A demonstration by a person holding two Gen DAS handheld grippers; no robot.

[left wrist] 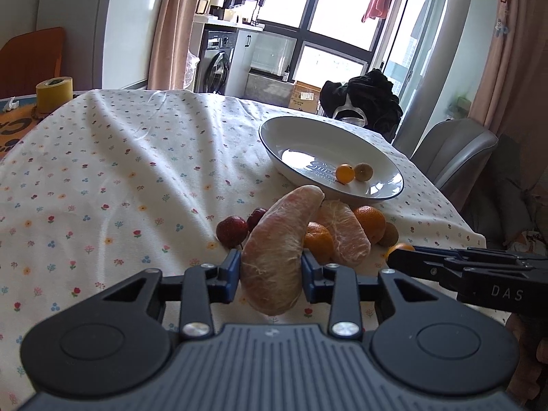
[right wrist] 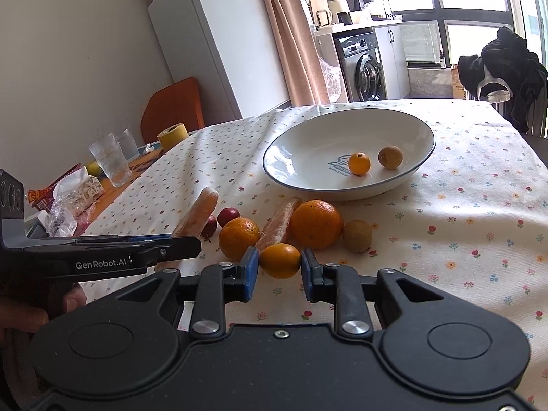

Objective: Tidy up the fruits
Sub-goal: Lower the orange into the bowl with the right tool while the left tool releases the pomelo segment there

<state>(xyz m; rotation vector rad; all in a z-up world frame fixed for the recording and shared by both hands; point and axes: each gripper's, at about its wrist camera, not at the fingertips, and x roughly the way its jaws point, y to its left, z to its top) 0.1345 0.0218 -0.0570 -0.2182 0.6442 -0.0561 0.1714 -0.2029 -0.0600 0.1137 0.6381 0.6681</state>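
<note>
Pomelo segment [left wrist: 274,257] sits clamped between the blue pads of the left gripper [left wrist: 270,270], lifted a little above the flowered tablecloth [left wrist: 102,171]. The right gripper [right wrist: 279,267] has its jaws apart around a small orange [right wrist: 280,260]; I cannot tell if the pads touch it. Beyond the fruit pile stands the white plate [right wrist: 308,130], holding a kumquat [right wrist: 359,163] and a brownish round fruit [right wrist: 390,157].
</note>
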